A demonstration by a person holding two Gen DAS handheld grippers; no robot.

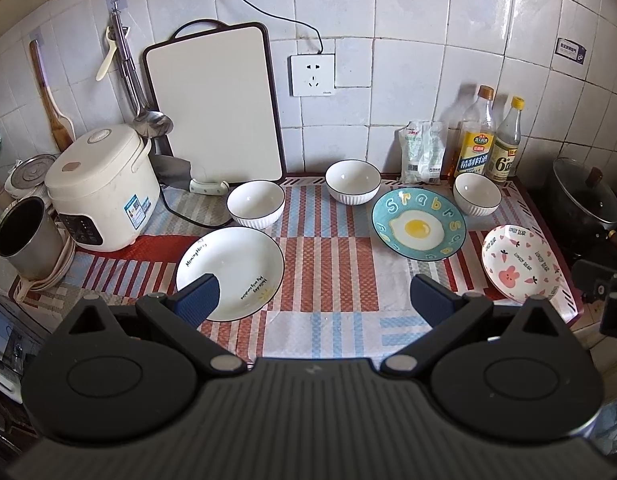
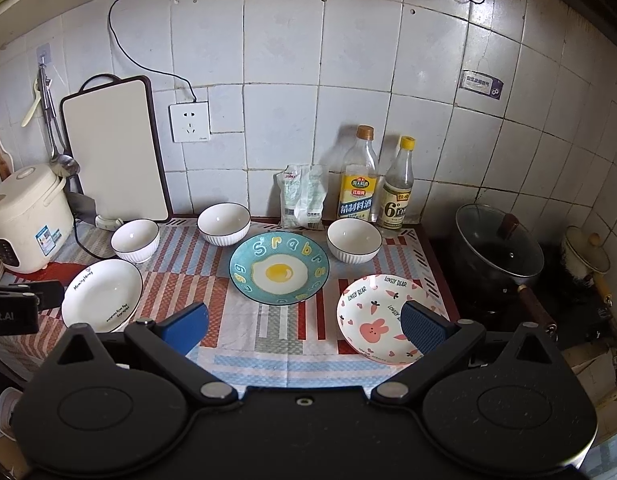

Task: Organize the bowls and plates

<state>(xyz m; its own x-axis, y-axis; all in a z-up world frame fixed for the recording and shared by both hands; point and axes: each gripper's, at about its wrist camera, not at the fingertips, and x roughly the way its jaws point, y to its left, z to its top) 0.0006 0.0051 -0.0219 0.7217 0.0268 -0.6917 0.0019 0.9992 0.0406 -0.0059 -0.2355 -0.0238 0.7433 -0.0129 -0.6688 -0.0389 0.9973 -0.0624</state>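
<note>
Three white ribbed bowls stand on the checked mat: left (image 1: 255,204) (image 2: 135,240), middle (image 1: 352,181) (image 2: 224,224), right (image 1: 477,193) (image 2: 354,239). A white plate (image 1: 236,268) (image 2: 102,294) lies front left. A teal fried-egg plate (image 1: 419,224) (image 2: 279,267) lies in the middle. A pink bunny plate (image 1: 522,264) (image 2: 378,314) lies front right. My left gripper (image 1: 314,298) is open and empty, above the mat's front, its left finger over the white plate's near edge. My right gripper (image 2: 304,326) is open and empty, its right finger over the bunny plate.
A rice cooker (image 1: 102,188), a metal cup (image 1: 22,236) and a leaning cutting board (image 1: 214,106) stand at the left. A packet (image 2: 304,196) and two bottles (image 2: 358,176) (image 2: 398,186) stand against the back wall. A lidded black pot (image 2: 498,246) sits on the stove at the right.
</note>
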